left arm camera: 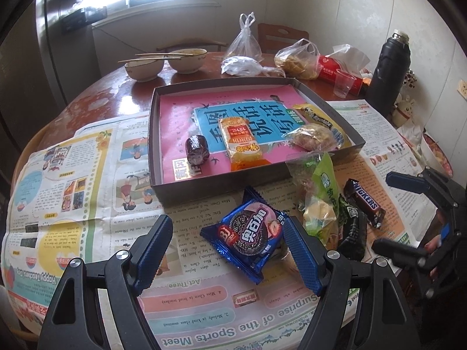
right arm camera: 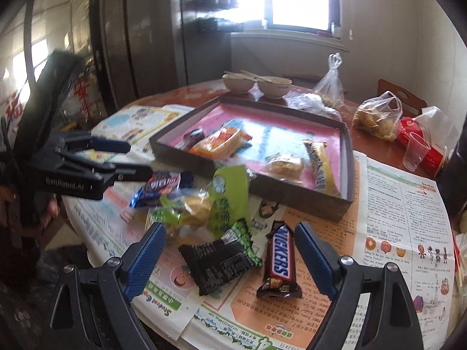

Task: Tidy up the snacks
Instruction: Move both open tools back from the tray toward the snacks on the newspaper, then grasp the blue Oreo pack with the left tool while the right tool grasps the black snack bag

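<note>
A shallow grey box (left arm camera: pixel 221 178) lined with a pink book cover holds a dark roll (left arm camera: pixel 197 148), an orange packet (left arm camera: pixel 239 143), a clear-wrapped cake (left arm camera: pixel 315 137) and a yellow bar (left arm camera: pixel 315 113). In front of it, loose on the newspaper, lie a blue Oreo packet (left arm camera: pixel 248 233), a green packet (left arm camera: pixel 321 192), a black-and-green packet (right arm camera: pixel 221 259) and a Snickers bar (right arm camera: pixel 280 259). My left gripper (left arm camera: pixel 227 250) stands open around the Oreo packet, pads apart from it. My right gripper (right arm camera: pixel 230 259) is open over the black packet and the Snickers, gripping neither.
Newspaper (left arm camera: pixel 87 204) covers the near half of the round wooden table. Behind the box (right arm camera: pixel 292 195) stand two bowls with chopsticks (left arm camera: pixel 163 61), plastic bags (left arm camera: pixel 297 58), a red tissue pack (left arm camera: pixel 335 70), a clear cup (left arm camera: pixel 344 83) and a black thermos (left arm camera: pixel 388 70). A chair (left arm camera: pixel 280 35) is at the far side.
</note>
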`<state>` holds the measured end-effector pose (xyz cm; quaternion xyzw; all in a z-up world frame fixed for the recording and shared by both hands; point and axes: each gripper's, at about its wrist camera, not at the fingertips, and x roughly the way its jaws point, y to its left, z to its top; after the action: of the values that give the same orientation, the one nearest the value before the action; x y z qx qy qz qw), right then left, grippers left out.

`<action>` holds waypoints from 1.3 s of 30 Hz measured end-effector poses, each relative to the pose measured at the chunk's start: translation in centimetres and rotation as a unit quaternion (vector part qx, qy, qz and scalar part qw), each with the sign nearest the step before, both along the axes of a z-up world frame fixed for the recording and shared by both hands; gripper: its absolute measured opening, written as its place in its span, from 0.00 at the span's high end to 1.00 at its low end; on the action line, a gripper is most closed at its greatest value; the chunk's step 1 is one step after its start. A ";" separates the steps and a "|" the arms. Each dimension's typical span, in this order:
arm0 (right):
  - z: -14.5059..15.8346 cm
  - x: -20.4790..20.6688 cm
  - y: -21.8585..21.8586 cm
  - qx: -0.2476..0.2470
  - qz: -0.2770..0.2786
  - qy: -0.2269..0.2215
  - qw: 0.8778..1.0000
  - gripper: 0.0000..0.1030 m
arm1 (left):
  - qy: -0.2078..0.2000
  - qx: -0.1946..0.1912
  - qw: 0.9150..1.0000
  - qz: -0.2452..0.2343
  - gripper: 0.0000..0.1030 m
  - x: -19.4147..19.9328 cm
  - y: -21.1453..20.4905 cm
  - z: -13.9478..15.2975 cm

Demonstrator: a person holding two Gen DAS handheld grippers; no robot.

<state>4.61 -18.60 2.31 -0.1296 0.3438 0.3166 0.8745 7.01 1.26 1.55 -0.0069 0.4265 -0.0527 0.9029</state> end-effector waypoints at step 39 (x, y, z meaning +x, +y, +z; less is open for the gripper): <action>-5.0 0.8 2.3 -0.060 0.043 0.015 0.997 0.41 | 0.043 0.028 0.996 -0.072 0.23 3.3 -1.5 -4.2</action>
<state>5.45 -16.34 -2.65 -0.1921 0.3690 0.3349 0.8454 10.33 -0.26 -2.63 0.0470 0.4653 -0.1051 0.8776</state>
